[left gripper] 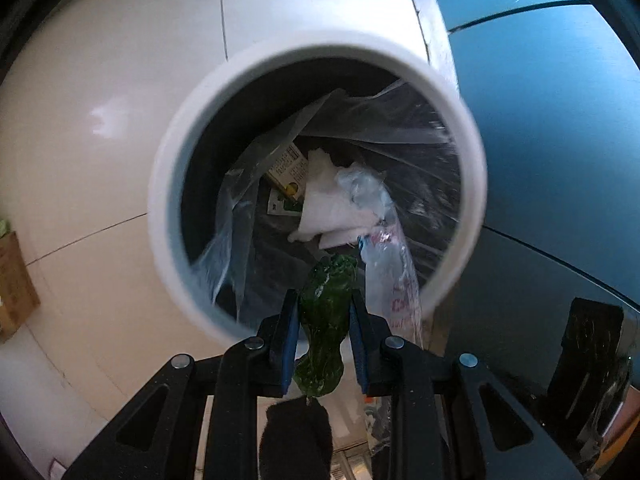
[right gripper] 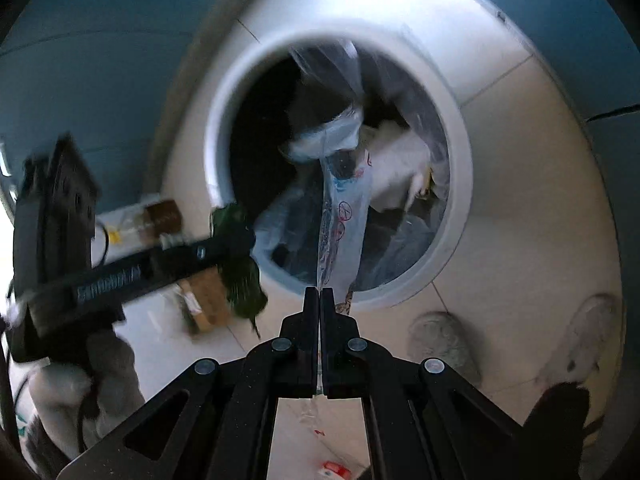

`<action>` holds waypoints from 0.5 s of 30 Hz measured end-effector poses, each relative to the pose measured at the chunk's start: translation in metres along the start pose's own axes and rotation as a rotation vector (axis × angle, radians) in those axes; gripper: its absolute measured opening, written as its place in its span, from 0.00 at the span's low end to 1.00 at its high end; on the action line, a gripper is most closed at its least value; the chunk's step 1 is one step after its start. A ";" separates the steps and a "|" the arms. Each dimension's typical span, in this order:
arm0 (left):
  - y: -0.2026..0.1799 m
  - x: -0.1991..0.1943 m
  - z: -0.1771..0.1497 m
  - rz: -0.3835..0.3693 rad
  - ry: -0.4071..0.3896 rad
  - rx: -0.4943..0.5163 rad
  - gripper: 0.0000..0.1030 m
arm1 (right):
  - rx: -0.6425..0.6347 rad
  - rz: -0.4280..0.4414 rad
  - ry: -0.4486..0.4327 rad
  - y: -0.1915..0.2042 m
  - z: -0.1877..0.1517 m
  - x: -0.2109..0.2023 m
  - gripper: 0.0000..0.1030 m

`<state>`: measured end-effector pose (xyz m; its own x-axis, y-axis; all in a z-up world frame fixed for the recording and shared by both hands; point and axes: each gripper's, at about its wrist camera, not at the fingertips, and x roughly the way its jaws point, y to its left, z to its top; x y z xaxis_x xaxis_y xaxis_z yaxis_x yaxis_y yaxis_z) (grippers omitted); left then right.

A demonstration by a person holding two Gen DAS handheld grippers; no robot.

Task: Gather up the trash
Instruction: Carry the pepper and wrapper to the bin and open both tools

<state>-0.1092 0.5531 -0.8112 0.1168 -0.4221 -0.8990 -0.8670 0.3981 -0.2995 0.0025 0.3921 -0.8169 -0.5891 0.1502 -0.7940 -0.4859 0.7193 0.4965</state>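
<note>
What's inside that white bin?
The bin holds a clear liner, white crumpled paper, a small printed carton and a clear printed wrapper hanging in. The bottom is dark and covered by this trash.

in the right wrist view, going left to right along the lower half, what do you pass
left gripper holding a green wrapper → right gripper pinching a clear printed plastic bag → white bin rim → two slippered feet
</note>
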 end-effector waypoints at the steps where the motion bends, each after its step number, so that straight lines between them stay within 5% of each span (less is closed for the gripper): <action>1: 0.000 0.005 0.004 -0.008 0.006 -0.005 0.21 | 0.000 -0.012 0.011 -0.002 0.001 0.006 0.01; 4: -0.005 0.009 0.003 0.010 0.005 0.000 0.23 | 0.023 -0.034 0.044 -0.014 -0.001 0.011 0.02; 6: -0.007 0.004 0.004 0.025 -0.027 0.011 0.38 | 0.034 -0.046 0.045 -0.017 0.003 0.006 0.11; 8: -0.008 -0.008 0.001 0.075 -0.079 0.014 0.92 | 0.034 -0.067 0.029 -0.016 0.005 -0.001 0.35; 10: -0.008 -0.019 -0.001 0.120 -0.121 0.021 0.94 | 0.006 -0.118 -0.009 -0.013 0.003 -0.014 0.61; 14: -0.012 -0.044 -0.023 0.278 -0.215 0.064 0.94 | -0.093 -0.290 -0.115 0.009 0.008 -0.037 0.82; 15: -0.013 -0.047 -0.030 0.328 -0.231 0.076 0.94 | -0.137 -0.367 -0.160 0.019 0.007 -0.041 0.93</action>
<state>-0.1180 0.5436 -0.7559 -0.0468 -0.0718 -0.9963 -0.8393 0.5436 0.0002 0.0225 0.4045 -0.7774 -0.2585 0.0123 -0.9659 -0.7323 0.6496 0.2042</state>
